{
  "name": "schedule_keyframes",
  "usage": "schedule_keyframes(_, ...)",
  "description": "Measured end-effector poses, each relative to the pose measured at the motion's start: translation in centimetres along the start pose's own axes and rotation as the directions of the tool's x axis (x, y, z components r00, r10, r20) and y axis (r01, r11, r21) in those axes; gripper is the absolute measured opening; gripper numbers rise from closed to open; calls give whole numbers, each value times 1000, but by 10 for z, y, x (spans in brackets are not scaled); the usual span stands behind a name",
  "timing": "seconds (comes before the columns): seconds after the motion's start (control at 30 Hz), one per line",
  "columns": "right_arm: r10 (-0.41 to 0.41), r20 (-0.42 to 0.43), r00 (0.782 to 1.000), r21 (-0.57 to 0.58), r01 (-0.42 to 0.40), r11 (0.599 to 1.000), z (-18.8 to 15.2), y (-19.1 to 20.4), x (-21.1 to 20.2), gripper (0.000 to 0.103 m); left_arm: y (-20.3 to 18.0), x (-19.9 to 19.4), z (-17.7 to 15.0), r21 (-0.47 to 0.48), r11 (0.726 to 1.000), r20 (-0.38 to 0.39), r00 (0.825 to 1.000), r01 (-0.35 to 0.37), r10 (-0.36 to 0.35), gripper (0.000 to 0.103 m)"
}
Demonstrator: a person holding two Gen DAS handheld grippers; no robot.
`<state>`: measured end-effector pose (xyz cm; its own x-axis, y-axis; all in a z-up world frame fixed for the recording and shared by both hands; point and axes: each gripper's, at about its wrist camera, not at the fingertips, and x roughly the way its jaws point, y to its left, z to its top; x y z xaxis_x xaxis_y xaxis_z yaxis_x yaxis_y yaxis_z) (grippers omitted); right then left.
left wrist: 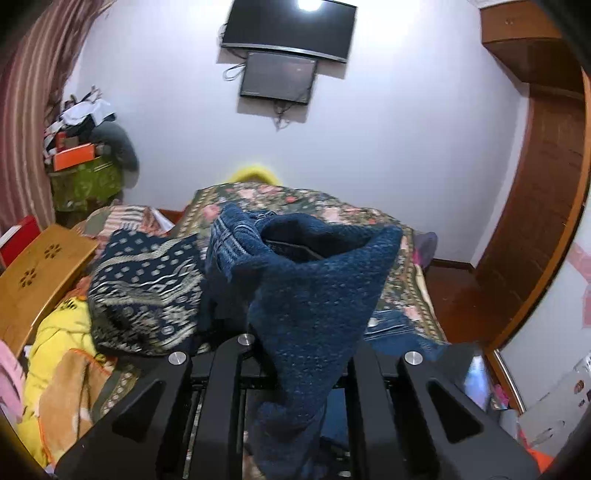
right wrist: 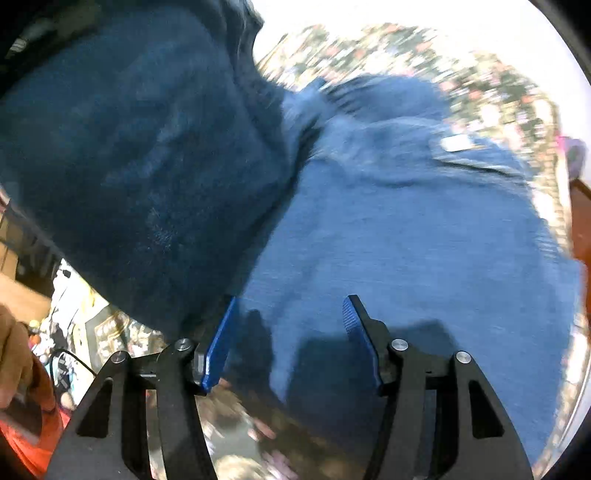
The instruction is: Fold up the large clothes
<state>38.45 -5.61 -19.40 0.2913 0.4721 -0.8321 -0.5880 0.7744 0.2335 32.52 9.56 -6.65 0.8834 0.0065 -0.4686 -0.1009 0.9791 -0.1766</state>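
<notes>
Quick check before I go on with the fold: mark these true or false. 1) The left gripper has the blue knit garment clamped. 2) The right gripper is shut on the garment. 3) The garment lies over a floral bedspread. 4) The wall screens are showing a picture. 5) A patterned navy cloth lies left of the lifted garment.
1) True: the left gripper is shut on the blue knit garment.
2) False: the right gripper is open, its fingers apart above the cloth.
3) True: the floral bedspread lies beneath it.
4) False: both wall screens are dark.
5) True: the patterned navy cloth lies there.
</notes>
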Motion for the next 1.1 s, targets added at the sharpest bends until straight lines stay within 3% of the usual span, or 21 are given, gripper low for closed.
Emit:
schedule_keyframes(0.17,-84,120,989,93,73,993,-22,-52,-69,55,-53,7,-4,52,995,-15,996,86,-85,10)
schedule_keyframes(0.33,-224,153,963,174,197,965,-32,-87,-111,55,-111,24,-28,83,978,-105,978,192,-183,10)
schedule_keyframes(0.47,-274,143,951,238,235,942,-47,-123,-129,55,-147,53,-61,108,961,-244,944,255,-223,10)
schedule_keyframes(0.67,-273,137,952,315,219,923,-69,-144,-147,55,-163,81,-111,209,941,-420,894,265,-158,14)
schedule_keyframes(0.73,-260,144,955,326,202,924,-71,-149,-152,55,-163,77,-117,235,934,-420,895,269,-152,14)
schedule_keyframes(0.8,-245,156,957,328,184,926,-70,-144,-157,55,-163,68,-119,269,926,-416,899,267,-139,22)
schedule_keyframes(0.83,-240,162,957,325,178,929,-71,-141,-159,55,-162,66,-118,278,920,-422,896,275,-140,26)
schedule_keyframes(0.9,-224,176,959,311,161,937,-69,-134,-162,55,-160,56,-119,284,904,-442,880,320,-173,44)
schedule_keyframes(0.97,-198,191,961,294,136,946,-66,-127,-164,55,-158,44,-117,287,889,-450,870,356,-203,51)
schedule_keyframes(1.03,-167,199,966,275,108,955,-61,-115,-164,55,-154,27,-117,312,879,-426,880,361,-210,51)
schedule_keyframes(1.1,-147,208,967,255,92,963,-55,-104,-163,55,-148,12,-116,342,878,-386,902,334,-193,57)
